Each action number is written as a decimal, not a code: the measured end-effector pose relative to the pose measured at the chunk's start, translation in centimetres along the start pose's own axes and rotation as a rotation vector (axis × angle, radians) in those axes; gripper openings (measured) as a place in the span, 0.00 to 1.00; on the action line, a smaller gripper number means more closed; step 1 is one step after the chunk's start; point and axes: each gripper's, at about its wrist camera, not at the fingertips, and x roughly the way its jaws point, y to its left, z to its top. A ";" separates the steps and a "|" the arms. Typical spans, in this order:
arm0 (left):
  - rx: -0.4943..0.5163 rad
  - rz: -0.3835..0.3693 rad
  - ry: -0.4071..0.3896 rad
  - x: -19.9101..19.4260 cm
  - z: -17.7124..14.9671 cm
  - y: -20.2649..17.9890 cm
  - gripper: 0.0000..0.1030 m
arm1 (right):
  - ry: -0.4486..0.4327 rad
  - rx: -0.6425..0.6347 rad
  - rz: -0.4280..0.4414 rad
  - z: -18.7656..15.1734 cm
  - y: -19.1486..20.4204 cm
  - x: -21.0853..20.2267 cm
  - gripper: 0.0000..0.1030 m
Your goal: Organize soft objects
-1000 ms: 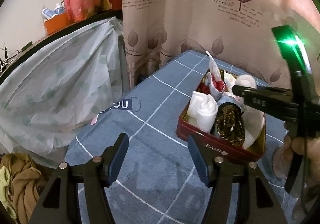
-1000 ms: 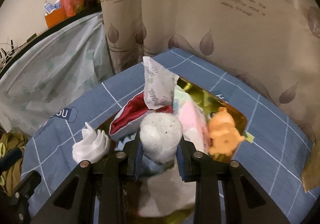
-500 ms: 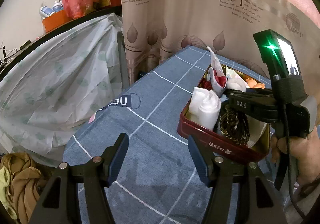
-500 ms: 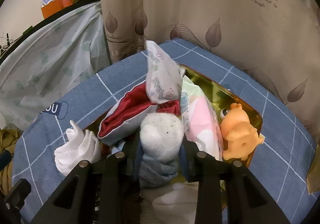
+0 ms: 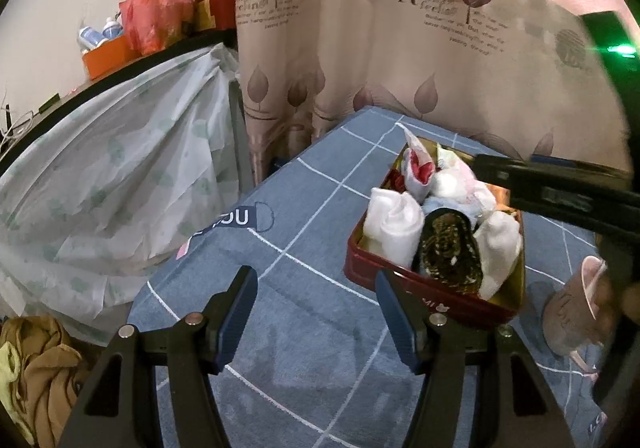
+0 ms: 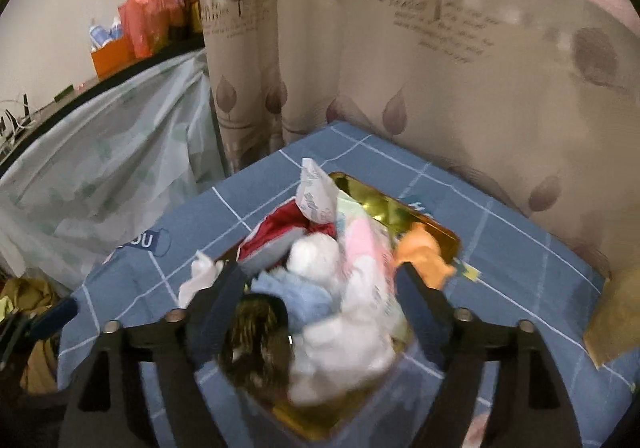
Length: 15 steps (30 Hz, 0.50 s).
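A red tin with a gold inside point(image 5: 424, 294) sits on the blue checked cloth, packed with soft things: white rolled cloths point(image 5: 394, 222), a dark gold-patterned pouch point(image 5: 448, 248), a white-and-blue sock roll point(image 6: 312, 260), a red pouch point(image 6: 280, 232), a pink-white packet point(image 6: 360, 244) and an orange toy point(image 6: 424, 252). My right gripper point(image 6: 320, 288) is open above the tin, its jaws wide either side of the sock roll, holding nothing. My left gripper point(image 5: 316, 308) is open and empty over the cloth, left of the tin's near corner. The right gripper's body also shows in the left wrist view point(image 5: 560, 194).
A leaf-print curtain point(image 5: 360, 48) hangs behind the table. A plastic-covered surface point(image 5: 100, 176) lies to the left, with a red bag point(image 5: 156, 16) above it. Brown clothes point(image 5: 36, 368) lie low left. A pink cup point(image 5: 572, 308) stands right of the tin.
My right gripper has opened and let go of the sock roll, which now lies in the tin, and has drawn back and up. The left gripper has hardly moved.
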 end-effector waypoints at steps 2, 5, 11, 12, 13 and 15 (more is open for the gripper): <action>0.017 -0.002 -0.007 -0.3 -0.1 -0.5 0.61 | -0.020 0.013 -0.023 -1.2 -0.6 -2.5 0.86; 0.050 -0.012 -0.022 -0.9 -0.2 -1.5 0.61 | -0.039 0.026 -0.062 -3.3 -1.4 -5.6 0.88; 0.130 -0.037 -0.025 -1.5 -1.1 -3.9 0.61 | -0.057 0.103 -0.185 -8.7 -3.1 -10.3 0.92; 0.140 -0.045 -0.022 -1.5 -1.2 -4.2 0.61 | -0.054 0.102 -0.202 -9.2 -3.1 -10.5 0.93; 0.150 -0.053 -0.020 -1.5 -1.3 -4.5 0.61 | -0.047 0.102 -0.220 -9.9 -3.0 -10.7 0.93; 0.168 -0.055 -0.021 -1.6 -1.5 -5.1 0.61 | -0.030 0.122 -0.215 -10.8 -2.9 -10.9 0.93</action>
